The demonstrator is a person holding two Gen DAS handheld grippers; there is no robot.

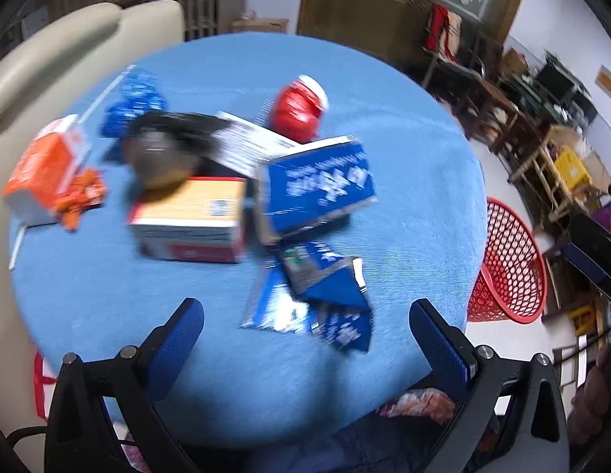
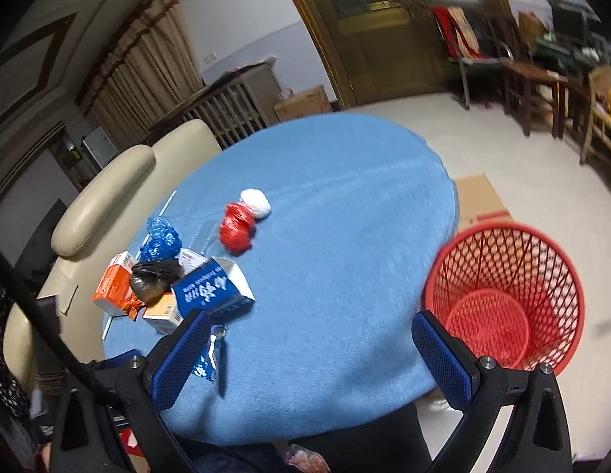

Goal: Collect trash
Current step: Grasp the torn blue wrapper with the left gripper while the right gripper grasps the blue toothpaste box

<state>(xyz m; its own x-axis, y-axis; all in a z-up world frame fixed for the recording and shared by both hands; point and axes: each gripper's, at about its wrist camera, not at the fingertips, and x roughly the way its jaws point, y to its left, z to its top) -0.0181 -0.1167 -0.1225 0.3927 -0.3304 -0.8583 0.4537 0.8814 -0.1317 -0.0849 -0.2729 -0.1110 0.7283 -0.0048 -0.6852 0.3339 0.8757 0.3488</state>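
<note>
A round surface (image 2: pixel 345 276) under a blue cloth carries a cluster of trash toward its left side. In the left wrist view the left gripper (image 1: pixel 305 327) hangs above it with its jaws spread wide and nothing between them; just ahead of its blue pads lies a torn blue and silver wrapper (image 1: pixel 317 299), flat on the cloth. Beyond the wrapper stands a blue carton (image 1: pixel 321 185) with white lettering, tilted, its top flaps open; what is inside cannot be made out. Touching its left side is an orange-and-white box (image 1: pixel 191 216) lying flat, and a black plastic bag (image 1: pixel 167 149) rests partly on that box. Further left sit an orange carton (image 1: pixel 45 173) with a crumpled orange wrapper (image 1: pixel 79 197) against it, and a knotted blue plastic bag (image 1: pixel 132 102) behind. A red plastic bag (image 1: pixel 297 110) with a white wad (image 2: pixel 255 202) touching its far end lies apart, nearer the middle.

The right gripper (image 2: pixel 309 358) is likewise wide open and empty, held over the near edge. A red mesh basket (image 2: pixel 502 299) stands on the floor just beside the right rim; through its lattice only its own red bottom shows.
</note>
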